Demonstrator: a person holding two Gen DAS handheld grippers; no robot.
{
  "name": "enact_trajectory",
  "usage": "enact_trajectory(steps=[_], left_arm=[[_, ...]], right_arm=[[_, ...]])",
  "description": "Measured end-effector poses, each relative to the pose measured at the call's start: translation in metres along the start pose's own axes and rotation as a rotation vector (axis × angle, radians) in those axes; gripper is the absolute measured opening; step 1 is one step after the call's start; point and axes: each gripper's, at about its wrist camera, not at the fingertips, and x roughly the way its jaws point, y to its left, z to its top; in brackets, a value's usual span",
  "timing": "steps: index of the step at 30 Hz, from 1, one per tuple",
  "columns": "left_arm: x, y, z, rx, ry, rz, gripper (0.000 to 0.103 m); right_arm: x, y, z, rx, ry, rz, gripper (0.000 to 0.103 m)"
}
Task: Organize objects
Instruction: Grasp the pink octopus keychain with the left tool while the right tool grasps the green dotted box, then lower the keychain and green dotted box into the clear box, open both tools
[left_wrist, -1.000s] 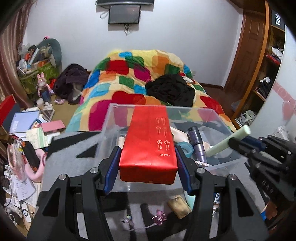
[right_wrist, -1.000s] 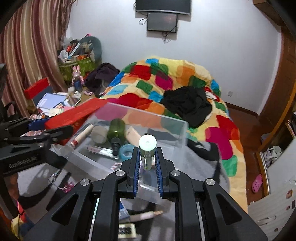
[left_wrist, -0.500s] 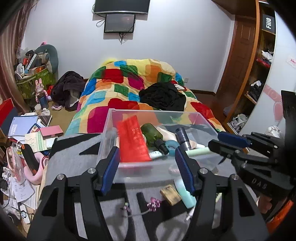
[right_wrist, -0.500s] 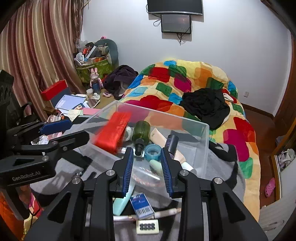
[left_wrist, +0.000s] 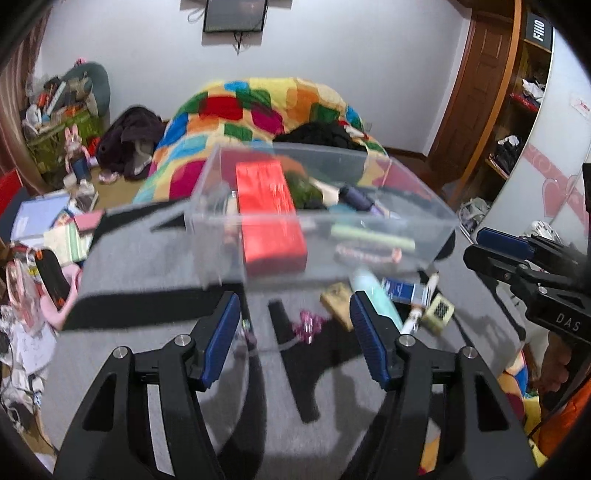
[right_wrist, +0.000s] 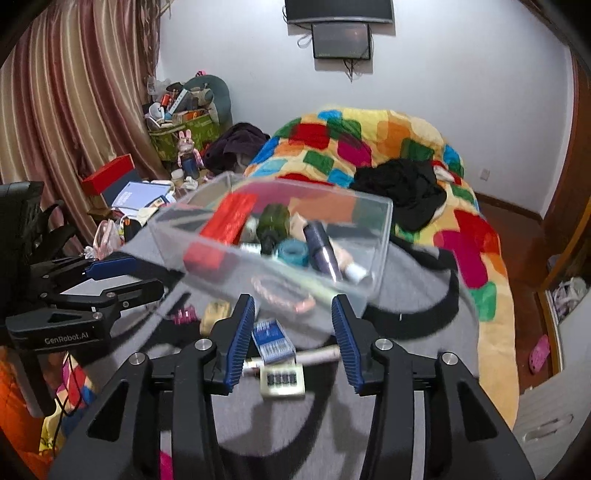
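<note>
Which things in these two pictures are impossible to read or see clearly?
- Left wrist view: print on the red box, motion blur.
- Right wrist view: label of the blue packet, blurred and partly behind the right tool, whose jaws are opening, nothing between.
- Both views: items low in the clear bin, overlapping.

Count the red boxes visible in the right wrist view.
2: one red box inside the clear bin, another red box on the cluttered floor by the curtain. Clutter may hide more.
</note>
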Motion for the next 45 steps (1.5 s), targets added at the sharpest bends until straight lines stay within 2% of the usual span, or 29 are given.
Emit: enact_trajectory(steps=[6,13,22,24,26,28,30,38,45], left_arm=[[0.01,0.003,-0.023,0.004,0.058,0.011,0.062],[0.024,-0.003,-0.022,0.03,0.075,0.026,0.061],[0.05,-0.014,-0.011,0.078,0.12,0.038,0.044],[0.052,-0.017,-0.01,0.092,0.115,0.052,0.042],[0.052,-0.018,-0.01,0.096,0.108,0.054,0.028],[0.053,-0.018,-0.011,0.097,0.099,0.063,0.023],[0.053,-0.018,-0.011,0.093,0.091,0.063,0.023],[0.035,-0.009,-0.014,0.038,0.062,0.04,0.023],[0.004,-0.006,-0.001,0.017,-0.022,0.032,0.023]], right_arm=[[0.014,-0.01,-0.028,0.062,0.082,0.033,0.042],[0.027,-0.011,-0.046,0.079,0.135,0.037,0.042],[0.035,-0.001,-0.048,0.061,0.14,0.045,0.042],[0.037,0.0,-0.049,0.059,0.139,0.047,0.042],[0.038,0.001,-0.05,0.061,0.134,0.046,0.042],[0.037,0.0,-0.051,0.068,0.123,0.041,0.038],[0.035,-0.001,-0.05,0.068,0.121,0.043,0.032],[0.02,-0.003,-0.04,0.074,0.075,0.038,0.031],[0.005,-0.003,-0.02,0.066,0.019,0.045,0.031]])
